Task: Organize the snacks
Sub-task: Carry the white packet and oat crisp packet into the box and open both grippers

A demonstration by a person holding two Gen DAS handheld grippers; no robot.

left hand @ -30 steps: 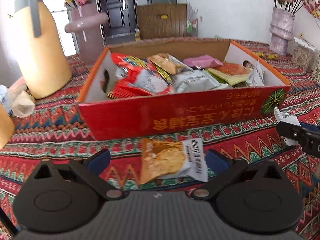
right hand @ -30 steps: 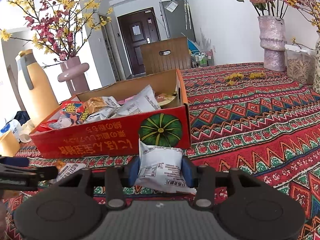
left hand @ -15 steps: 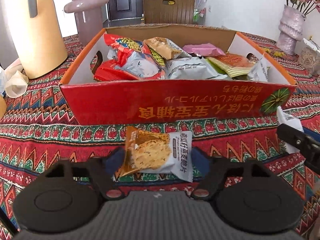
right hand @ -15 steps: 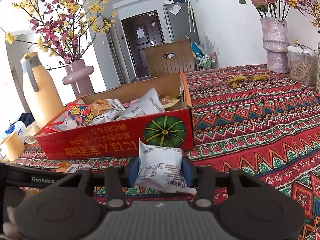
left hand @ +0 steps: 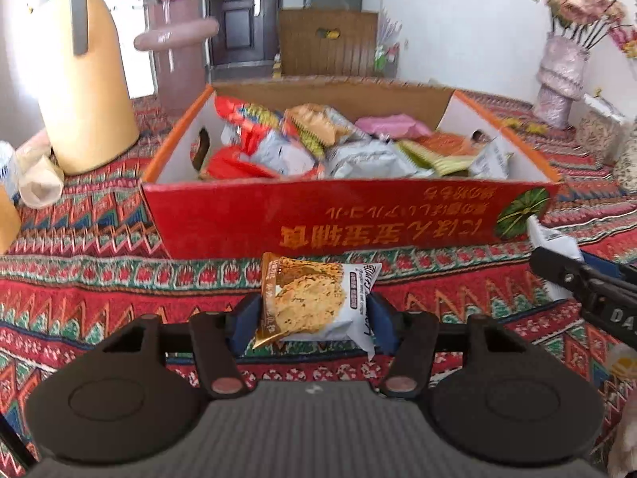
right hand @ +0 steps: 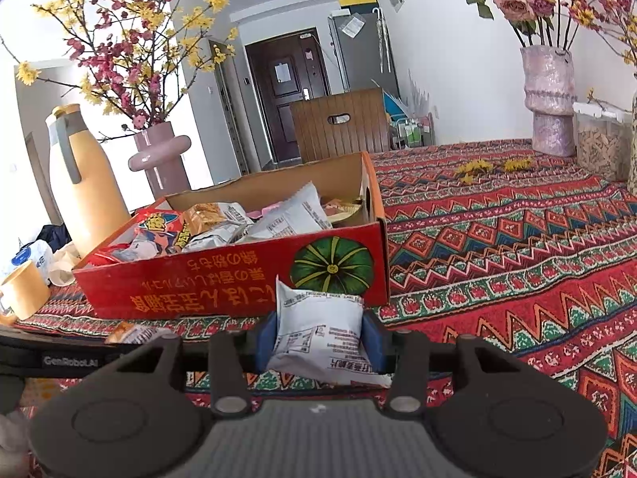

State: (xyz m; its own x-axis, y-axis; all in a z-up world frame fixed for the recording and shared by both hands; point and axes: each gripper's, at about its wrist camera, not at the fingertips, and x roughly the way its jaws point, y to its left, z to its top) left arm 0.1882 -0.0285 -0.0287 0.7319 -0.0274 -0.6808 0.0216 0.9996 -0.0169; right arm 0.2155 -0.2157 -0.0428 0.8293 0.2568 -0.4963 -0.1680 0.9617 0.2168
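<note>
The left gripper (left hand: pixel 314 318) points down toward the table with its jaws closing, and its blue pads (left hand: pixel 245 320) already press on both sides of a cracker packet (left hand: pixel 314 302), an orange and white packet showing a round golden cracker. The packet sits upright between the pads, just in front of the near wall of the snack box.

The right gripper (right hand: pixel 316 338) is clenched on a white packet (right hand: pixel 318 330) printed with small black text, its blue pads squeezing the packet's sides. That packet also stands just in front of the box, near its right corner, below a green pumpkin picture on the red wall. In the left wrist view the right gripper appears at the far right edge as a dark finger with the white packet behind it.

The red cardboard box (left hand: pixel 358 223) lies beyond both grippers, open at the top and printed with yellow characters that read upside down. It is filled with loose snack packets (left hand: pixel 302 147) in red, silver, orange, green and pink.

All of this rests on a red patterned tablecloth (right hand: pixel 517 247). To the left of the box stand a tall yellow flask (right hand: pixel 85 183) and a pink vase (right hand: pixel 159 159) with red and yellow blossoms. At the far right stands a second vase (right hand: pixel 551 99) holding dried roses.
</note>
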